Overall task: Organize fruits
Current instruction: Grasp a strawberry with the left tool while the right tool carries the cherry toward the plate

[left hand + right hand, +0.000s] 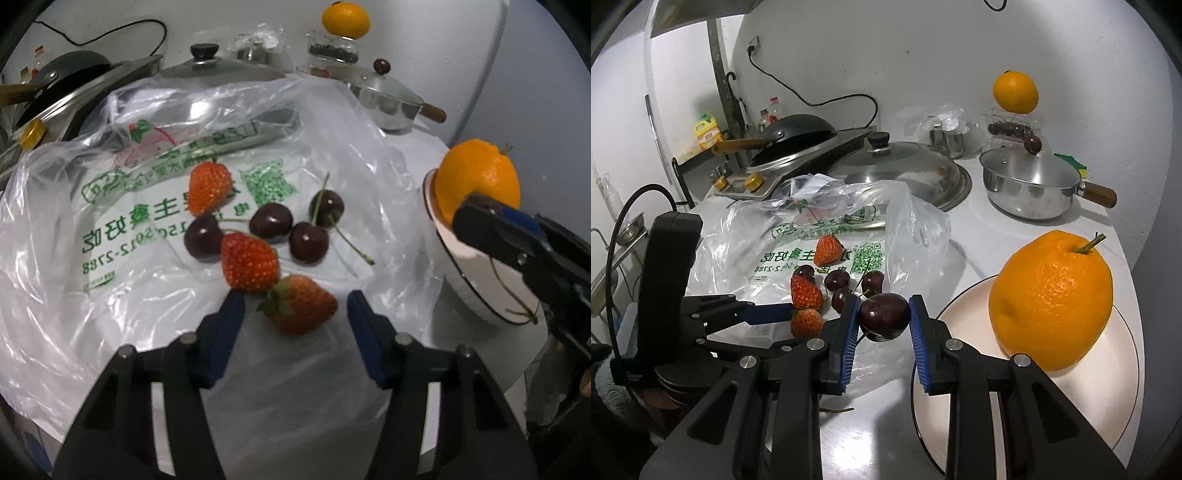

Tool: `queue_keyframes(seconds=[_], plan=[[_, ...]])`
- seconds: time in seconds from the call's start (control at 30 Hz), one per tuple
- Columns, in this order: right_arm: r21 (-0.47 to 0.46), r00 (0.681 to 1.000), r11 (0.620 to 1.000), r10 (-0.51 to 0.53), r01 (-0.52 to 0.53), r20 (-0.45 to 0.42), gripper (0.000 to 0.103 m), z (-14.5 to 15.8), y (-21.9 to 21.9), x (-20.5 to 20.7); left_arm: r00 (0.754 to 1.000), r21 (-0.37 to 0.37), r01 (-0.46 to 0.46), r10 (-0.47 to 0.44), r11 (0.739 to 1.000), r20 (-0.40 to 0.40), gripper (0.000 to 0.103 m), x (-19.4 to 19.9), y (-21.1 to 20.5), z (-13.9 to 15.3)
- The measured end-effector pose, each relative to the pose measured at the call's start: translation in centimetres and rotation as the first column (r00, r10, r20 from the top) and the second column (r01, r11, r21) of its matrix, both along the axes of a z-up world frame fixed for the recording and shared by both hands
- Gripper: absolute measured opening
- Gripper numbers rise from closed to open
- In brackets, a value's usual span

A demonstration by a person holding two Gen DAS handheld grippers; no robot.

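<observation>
Three strawberries and several dark cherries [271, 221] lie on a clear printed plastic bag [110, 277]. My left gripper [295, 295] is open and straddles the nearest strawberry [306, 306]; small gaps show between it and both blue pads. A second strawberry [249, 260] lies just beyond, a third [208, 188] farther back. My right gripper [885, 301] is shut on a dark cherry [884, 319], held in the air beside the left rim of a white plate [960, 332]. A large orange [1051, 299] sits on that plate. The right gripper [476, 221] also shows in the left wrist view, in front of the orange [476, 173].
A small lidded saucepan [1030, 184] stands behind the plate, and a big steel lid [901, 166] behind the bag. A black wok [798, 136] sits on the stove at the back left. Another orange [1015, 92] rests on a clear box of cherries by the wall.
</observation>
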State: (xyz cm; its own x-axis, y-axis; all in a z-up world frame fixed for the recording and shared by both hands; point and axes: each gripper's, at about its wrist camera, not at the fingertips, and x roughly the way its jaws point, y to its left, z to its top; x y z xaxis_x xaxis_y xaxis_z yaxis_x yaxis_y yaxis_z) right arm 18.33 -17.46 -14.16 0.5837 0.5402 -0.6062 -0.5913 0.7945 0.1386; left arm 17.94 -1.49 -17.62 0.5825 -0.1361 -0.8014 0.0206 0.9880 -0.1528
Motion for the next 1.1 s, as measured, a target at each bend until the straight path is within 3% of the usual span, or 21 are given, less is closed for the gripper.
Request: queue_keyframes(seconds=[0.3, 1.1], plan=[[0.0, 1.0, 1.0, 0.013, -0.013, 0.007, 0.029, 0.0, 0.0, -0.2, 1.0, -0.001, 0.024, -0.024, 1.0, 0.003, 0.04, 0.6, -0.6, -0.1], [-0.033, 0.998, 0.999, 0.007, -0.005, 0.062, 0.029, 1.9, 0.8, -2.2, 0.992, -0.006, 0.051, -0.049, 0.999, 0.119, 0.039, -2.9, 0.0, 3.6]])
